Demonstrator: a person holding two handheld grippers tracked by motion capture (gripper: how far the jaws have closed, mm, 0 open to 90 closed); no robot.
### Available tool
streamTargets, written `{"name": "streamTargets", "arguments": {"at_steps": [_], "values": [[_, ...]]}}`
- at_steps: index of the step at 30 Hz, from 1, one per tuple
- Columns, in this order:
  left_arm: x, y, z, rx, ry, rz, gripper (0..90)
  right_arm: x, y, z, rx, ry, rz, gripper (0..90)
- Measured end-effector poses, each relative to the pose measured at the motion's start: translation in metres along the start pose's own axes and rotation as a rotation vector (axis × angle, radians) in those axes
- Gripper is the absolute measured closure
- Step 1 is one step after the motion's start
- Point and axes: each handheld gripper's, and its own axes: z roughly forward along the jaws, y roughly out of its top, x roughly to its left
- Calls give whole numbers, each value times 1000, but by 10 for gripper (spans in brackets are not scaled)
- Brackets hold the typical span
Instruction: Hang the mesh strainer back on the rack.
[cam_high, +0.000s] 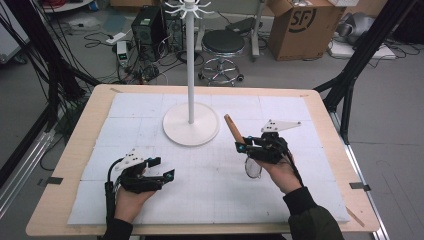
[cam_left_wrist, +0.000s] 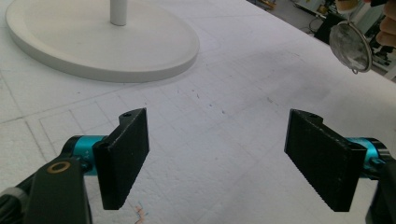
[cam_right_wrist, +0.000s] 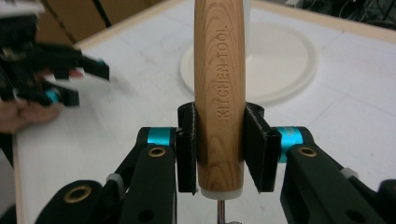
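Observation:
A small mesh strainer with a wooden handle (cam_high: 233, 128) marked "KITCHEN TOOL" (cam_right_wrist: 219, 84) is held off the table by my right gripper (cam_high: 241, 145), right of the stand. Both jaws of the right gripper (cam_right_wrist: 219, 149) are shut on the handle near its lower end. The handle points up and away, and the round mesh bowl (cam_high: 253, 169) hangs below the hand. That mesh bowl (cam_left_wrist: 351, 46) also shows at the upper right of the left gripper view. My left gripper (cam_high: 165, 167) sits low at the front left of the white mat. The left gripper (cam_left_wrist: 217, 140) stands open with nothing between its jaws.
A white hanging stand with a round base (cam_high: 191, 125) and a tall pole (cam_high: 190, 60) stands at the mat's middle back. The white foam mat (cam_high: 215, 200) covers the wooden table (cam_high: 75, 165). Beyond the table are a stool (cam_high: 223, 45) and a cardboard box (cam_high: 302, 25).

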Motion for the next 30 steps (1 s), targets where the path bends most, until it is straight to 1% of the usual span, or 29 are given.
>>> {"name": "streamTargets", "arguments": {"at_steps": [3,5,6,9,10,11,14,17,18,19,20,21,23,25,26,27,28,30], "values": [[0,0,0,0,1,3,222,-1,3,2,-62,45,36,683],[0,0,-1,-3,2,4,220,-1,8,3,-105,59,50,683],[0,0,-1,-2,4,5,220,-1,8,3,-105,59,50,683],[0,0,0,1,14,7,213,2,16,5,-141,87,62,683],[0,0,0,-1,14,5,206,4,22,6,-175,99,62,683],[0,0,0,0,15,4,206,4,22,6,-175,99,62,683],[0,0,-1,-1,14,0,196,7,31,7,-225,115,62,683],[0,0,-1,1,11,0,197,6,39,9,-254,112,85,683],[0,0,-1,1,11,0,196,6,41,10,-269,115,85,683],[0,0,-1,3,9,1,196,5,46,10,-297,123,92,683],[0,0,-1,2,9,0,196,5,48,10,-311,125,95,683],[0,0,-1,1,9,0,196,5,48,10,-311,125,95,683],[0,0,-1,-5,8,-1,196,6,54,10,-325,121,90,683],[0,0,-1,-3,12,1,196,6,61,9,-349,124,89,683],[1,0,0,-2,12,2,196,5,69,9,-367,128,90,683],[1,0,0,-2,12,2,196,5,69,9,-367,128,90,683],[1,0,0,-2,12,5,196,4,73,9,-378,127,90,683],[2,0,0,-5,13,4,196,3,81,9,-402,142,99,683]]}}
